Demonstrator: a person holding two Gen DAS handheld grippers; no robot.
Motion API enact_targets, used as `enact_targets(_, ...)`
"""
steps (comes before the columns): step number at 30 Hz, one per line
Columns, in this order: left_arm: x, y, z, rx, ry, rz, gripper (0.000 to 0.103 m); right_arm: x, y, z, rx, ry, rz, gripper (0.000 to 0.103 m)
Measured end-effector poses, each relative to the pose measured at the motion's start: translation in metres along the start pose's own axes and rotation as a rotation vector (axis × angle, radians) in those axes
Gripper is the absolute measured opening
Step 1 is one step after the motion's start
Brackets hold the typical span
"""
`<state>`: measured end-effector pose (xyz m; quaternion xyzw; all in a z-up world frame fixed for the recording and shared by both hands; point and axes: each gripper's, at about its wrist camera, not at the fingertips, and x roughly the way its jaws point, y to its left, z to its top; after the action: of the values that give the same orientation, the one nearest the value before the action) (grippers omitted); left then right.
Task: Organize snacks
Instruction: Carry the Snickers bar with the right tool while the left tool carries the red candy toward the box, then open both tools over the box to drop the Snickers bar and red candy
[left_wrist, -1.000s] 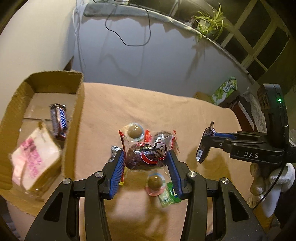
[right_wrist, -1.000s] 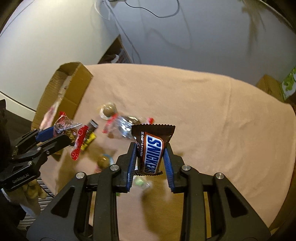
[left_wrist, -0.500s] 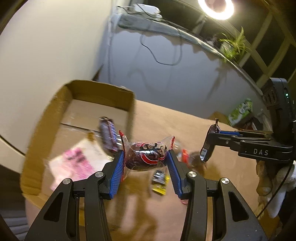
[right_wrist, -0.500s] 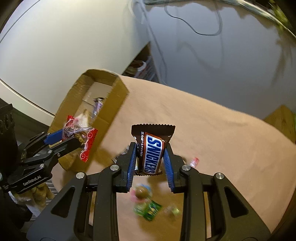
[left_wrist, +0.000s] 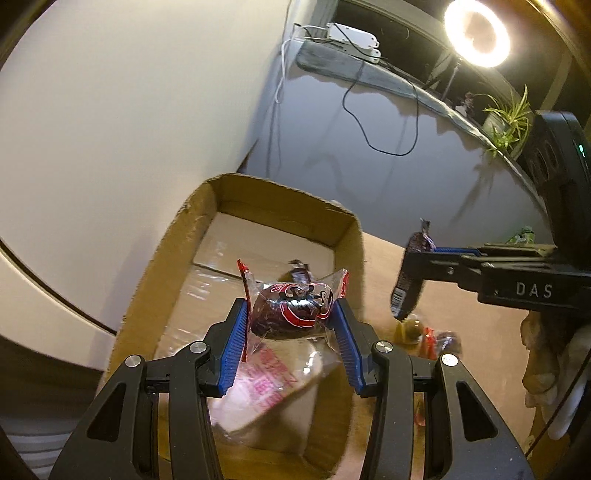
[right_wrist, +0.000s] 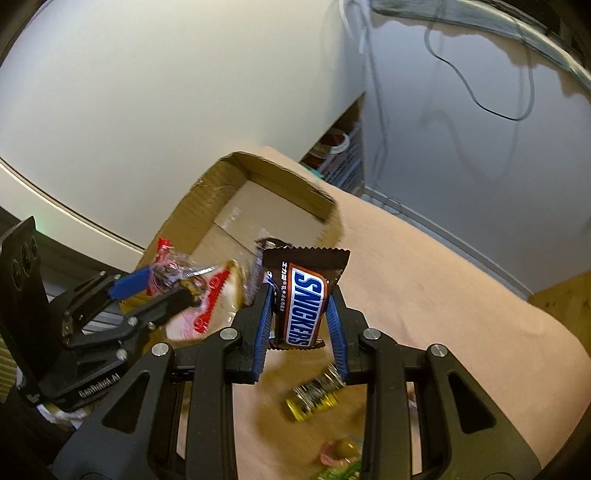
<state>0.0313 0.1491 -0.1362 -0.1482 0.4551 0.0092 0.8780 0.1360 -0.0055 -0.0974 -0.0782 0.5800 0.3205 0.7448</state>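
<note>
Worktop under a tan cloth, pale wall behind, ring light upper right. Cardboard box sits at the worktop's left edge, open top, long axis running away from both cameras; inside lie a pink-printed bread pack and a dark bar. Left gripper is closed on a clear-wrapped dark pastry, held over the box interior — nearer arm, release looks due. Right gripper clamps a Snickers bar upright, over the cloth just right of the box wall — box lies forward-left. Loose sweets remain on the cloth.
</note>
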Motion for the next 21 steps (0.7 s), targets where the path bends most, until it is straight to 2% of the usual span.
enact_targets(12,0.003,0.023,0.001,-0.032,0.0,0.033,0.045,0.036,0.027,0.03,-0.043,0.044,0.011,0.03)
enact_targets(21,0.005,0.022,0.003,-0.025,0.003,0.034,0.048,0.051,0.029,0.035,-0.056,0.071,-0.003,0.03)
